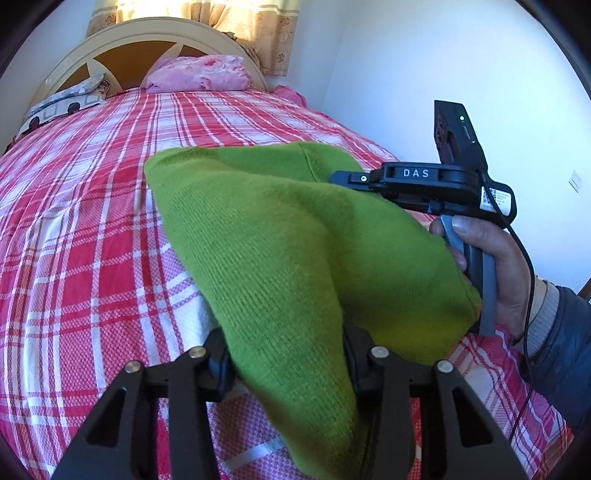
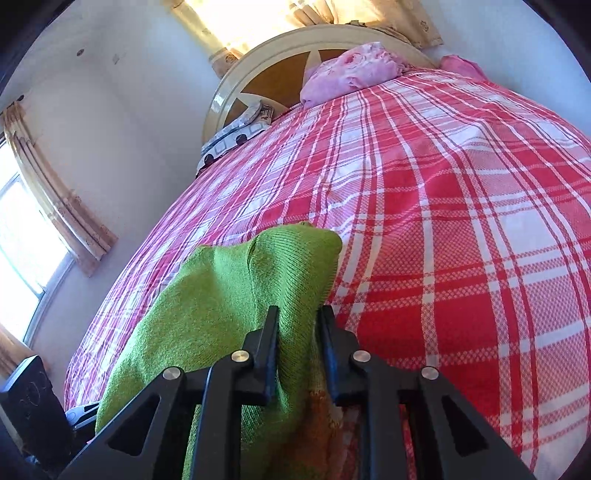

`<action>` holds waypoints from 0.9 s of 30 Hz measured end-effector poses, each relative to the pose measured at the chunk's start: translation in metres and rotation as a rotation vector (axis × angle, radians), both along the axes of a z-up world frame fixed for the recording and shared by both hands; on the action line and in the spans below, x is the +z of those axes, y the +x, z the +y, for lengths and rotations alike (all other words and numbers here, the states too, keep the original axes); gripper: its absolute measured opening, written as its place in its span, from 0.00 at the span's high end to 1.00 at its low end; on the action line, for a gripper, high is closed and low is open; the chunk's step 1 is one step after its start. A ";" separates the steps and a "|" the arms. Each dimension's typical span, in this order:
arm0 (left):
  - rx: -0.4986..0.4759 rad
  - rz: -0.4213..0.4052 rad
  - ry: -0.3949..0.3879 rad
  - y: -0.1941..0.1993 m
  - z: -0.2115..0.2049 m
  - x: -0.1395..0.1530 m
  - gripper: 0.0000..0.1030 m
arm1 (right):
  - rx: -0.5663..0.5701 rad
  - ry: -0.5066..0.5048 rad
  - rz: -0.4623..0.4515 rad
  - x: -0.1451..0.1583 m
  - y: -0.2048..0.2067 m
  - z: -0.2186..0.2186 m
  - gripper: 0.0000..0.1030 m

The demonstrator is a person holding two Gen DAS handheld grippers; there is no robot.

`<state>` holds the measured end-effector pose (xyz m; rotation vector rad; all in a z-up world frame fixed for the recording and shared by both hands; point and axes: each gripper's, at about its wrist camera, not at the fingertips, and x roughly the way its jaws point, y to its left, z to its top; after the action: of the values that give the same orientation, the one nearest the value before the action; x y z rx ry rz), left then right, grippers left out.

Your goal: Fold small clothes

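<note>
Your left wrist camera sits low over the bed's (image 1: 92,240) foot edge, looking along its fingers toward the headboard (image 1: 122,48), with your right gripper (image 1: 343,179) near its right side. Your right wrist camera looks the same way, closer and tilted. Both share the green garment (image 1: 295,240), pink pillow (image 2: 354,70) and curtains (image 2: 258,22).

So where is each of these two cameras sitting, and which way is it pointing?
Left wrist view: sits on the left gripper, looking along its fingers up the plaid bed towards the headboard; the right gripper and the person's hand show on the right.
Right wrist view: sits on the right gripper, facing the same headboard, tilted; no hand shows.
Shared: the green garment between each gripper's fingers, the bed, the pink bundle.
</note>
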<state>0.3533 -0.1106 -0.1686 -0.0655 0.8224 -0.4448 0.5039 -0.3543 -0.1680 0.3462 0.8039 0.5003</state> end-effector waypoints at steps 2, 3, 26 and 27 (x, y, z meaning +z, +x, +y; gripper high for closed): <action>0.002 -0.002 0.001 0.000 0.000 0.002 0.57 | -0.006 0.005 0.000 0.002 -0.003 0.000 0.81; 0.001 -0.004 0.005 -0.001 0.000 0.003 0.58 | -0.008 0.012 -0.001 0.003 -0.004 -0.001 0.81; 0.015 0.022 -0.037 0.006 0.010 -0.001 0.61 | 0.019 0.081 0.172 -0.018 0.011 -0.005 0.71; 0.017 0.024 -0.045 0.006 0.011 -0.001 0.61 | 0.024 0.065 0.156 -0.015 0.009 -0.002 0.71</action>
<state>0.3593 -0.0994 -0.1697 -0.1190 0.8349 -0.4475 0.5130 -0.3563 -0.1834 0.4402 0.9457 0.5274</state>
